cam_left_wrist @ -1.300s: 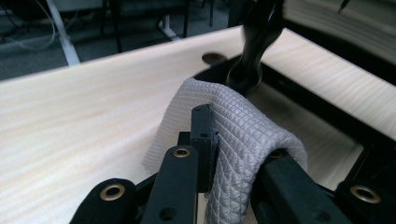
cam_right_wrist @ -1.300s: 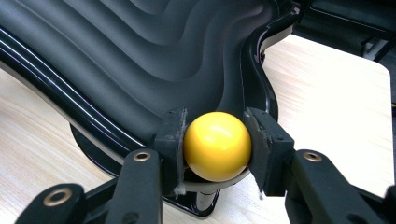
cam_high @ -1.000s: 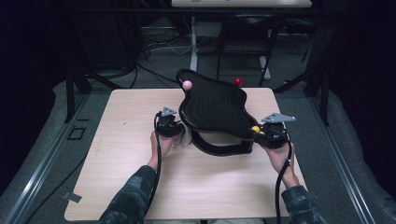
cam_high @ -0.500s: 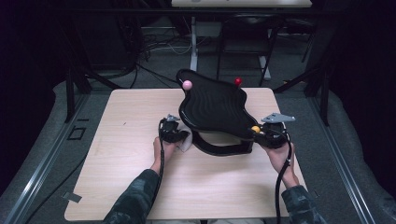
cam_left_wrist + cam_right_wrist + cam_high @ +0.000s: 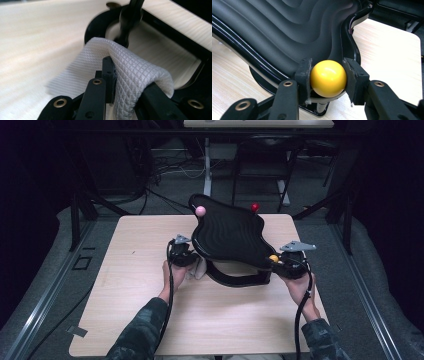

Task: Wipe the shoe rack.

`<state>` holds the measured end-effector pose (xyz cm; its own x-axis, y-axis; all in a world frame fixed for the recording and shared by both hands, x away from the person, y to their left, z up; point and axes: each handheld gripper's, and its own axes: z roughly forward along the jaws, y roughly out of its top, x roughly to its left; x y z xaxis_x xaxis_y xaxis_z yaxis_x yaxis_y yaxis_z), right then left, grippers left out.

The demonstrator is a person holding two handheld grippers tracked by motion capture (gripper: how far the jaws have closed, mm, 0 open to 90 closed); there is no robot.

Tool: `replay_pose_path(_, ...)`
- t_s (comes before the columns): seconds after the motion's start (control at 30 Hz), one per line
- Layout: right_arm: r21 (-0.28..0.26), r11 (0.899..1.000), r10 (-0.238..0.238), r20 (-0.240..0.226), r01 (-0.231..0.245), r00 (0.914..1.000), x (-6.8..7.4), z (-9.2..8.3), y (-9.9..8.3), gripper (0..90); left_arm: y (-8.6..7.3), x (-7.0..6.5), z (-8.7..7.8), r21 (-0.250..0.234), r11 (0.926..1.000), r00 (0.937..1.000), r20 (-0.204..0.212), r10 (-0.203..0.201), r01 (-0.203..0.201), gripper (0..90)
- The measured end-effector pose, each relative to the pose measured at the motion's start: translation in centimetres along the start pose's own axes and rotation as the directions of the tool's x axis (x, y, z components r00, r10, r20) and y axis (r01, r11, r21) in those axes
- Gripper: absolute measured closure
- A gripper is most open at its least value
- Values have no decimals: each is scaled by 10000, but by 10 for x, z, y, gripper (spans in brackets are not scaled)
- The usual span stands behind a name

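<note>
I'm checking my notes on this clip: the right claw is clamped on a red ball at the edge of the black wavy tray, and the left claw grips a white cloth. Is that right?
Not quite. The ball in the right claw is yellow, not red, as the right gripper view shows. The rest holds: it sits at the edge of the black wavy tray, and the left claw grips a white cloth.

Glossy yellow ball [image 5: 328, 78], matt ribbed black tray [image 5: 227, 232], waffle-weave white cloth [image 5: 130, 72], pale wood-grain table [image 5: 135, 240].
</note>
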<state>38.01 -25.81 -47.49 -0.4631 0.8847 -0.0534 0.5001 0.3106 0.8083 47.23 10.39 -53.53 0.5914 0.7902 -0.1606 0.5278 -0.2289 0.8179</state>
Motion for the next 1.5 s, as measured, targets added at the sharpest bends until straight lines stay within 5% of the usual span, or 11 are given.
replay_pose_path(0.33, 2, 10000, -15, -47, 15, 10000, 0, 0, 1, 595, 37, -4, -32, -1230, 9920, 9993, 221, 306, -276, 833)
replay_pose_path(0.87, -5, 10000, -24, -67, 24, 10000, 0, 1, 1, 595, 72, -2, -58, -1938, 9762, 9947, 138, 1023, -977, 837)
replay_pose_path(1.13, -9, 10000, -49, -72, 49, 10000, 0, 1, 1, 595, 65, 1, -80, -2127, 9711, 9939, -21, 1103, -1082, 837)
replay_pose_path(1.5, -2, 10000, -64, -95, 64, 9999, 0, 1, 1, 595, 30, 12, -151, -1949, 9734, 9917, -690, 1087, -1203, 833)
